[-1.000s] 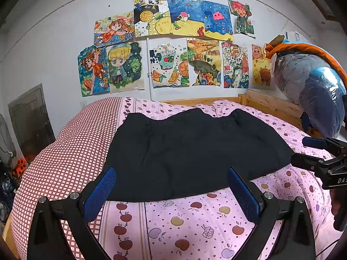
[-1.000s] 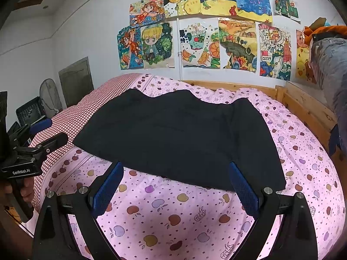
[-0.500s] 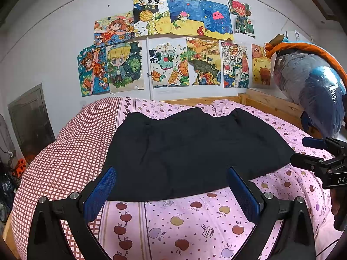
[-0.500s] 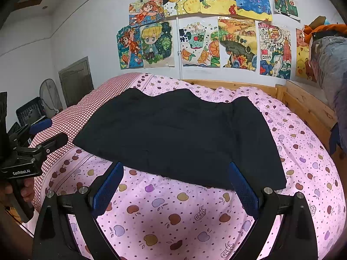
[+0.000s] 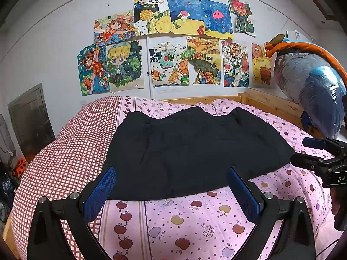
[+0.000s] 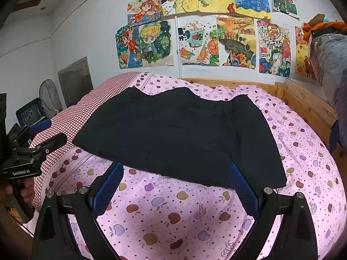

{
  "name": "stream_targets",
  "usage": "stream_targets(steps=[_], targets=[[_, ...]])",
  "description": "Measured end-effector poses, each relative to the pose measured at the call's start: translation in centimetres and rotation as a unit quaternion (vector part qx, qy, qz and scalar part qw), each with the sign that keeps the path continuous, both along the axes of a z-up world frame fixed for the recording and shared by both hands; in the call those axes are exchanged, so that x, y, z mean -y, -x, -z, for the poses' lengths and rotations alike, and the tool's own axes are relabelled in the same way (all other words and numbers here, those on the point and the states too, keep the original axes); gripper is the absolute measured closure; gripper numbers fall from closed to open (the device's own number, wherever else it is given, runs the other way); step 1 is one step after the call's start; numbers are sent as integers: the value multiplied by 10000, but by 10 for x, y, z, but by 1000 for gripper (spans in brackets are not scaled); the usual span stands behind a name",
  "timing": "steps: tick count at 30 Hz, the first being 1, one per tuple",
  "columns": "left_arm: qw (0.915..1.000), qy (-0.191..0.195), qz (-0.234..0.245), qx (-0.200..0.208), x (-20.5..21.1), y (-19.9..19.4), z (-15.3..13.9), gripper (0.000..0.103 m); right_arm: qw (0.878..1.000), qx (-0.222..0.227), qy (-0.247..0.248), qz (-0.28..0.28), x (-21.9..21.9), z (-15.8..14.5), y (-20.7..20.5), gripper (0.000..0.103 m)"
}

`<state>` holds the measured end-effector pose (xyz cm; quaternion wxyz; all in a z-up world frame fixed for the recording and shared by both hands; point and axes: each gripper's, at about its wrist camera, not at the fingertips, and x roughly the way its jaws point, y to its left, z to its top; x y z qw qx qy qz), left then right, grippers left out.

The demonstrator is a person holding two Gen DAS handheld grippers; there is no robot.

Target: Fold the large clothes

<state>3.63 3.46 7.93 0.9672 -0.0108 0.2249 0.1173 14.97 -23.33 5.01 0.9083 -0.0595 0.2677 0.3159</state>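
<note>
Nothing of note has shifted over the last second: both views match the earlier ones almost line for line, so the fold has not begun. The black garment [image 5: 195, 151] lies flat and spread on the pink apple-print quilt [image 5: 195, 221] of the bed, its near hem running across just past the tips of both pairs of tongs, its far edge wavy toward the wooden bed frame [image 6: 303, 99].

The left tongs [image 5: 171, 192] hover over the quilt with their blue pads [image 5: 99, 192] spread wide, holding nothing. The right tongs [image 6: 175, 188] hover the same way, pads [image 6: 244, 190] wide apart and empty; they also show at the right edge of the left view, above the garment's near right corner.

That stillness reads as a pause before the first grasp. My judgement is that the task is at its very start: the cloth is laid out and smoothed enough to fold, and the next move would call for each pair of tongs to come down on a near corner or hem. Thin, limp cloth on a soft quilt may make it easy to pinch bedding along with it.
</note>
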Motion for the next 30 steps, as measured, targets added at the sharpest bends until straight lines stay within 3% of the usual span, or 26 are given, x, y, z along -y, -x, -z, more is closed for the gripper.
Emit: stream_targets(steps=[30], targets=[[9996, 54, -118, -235, -2, 8, 11, 0, 10000, -91, 27, 9, -1, 6, 1, 8]])
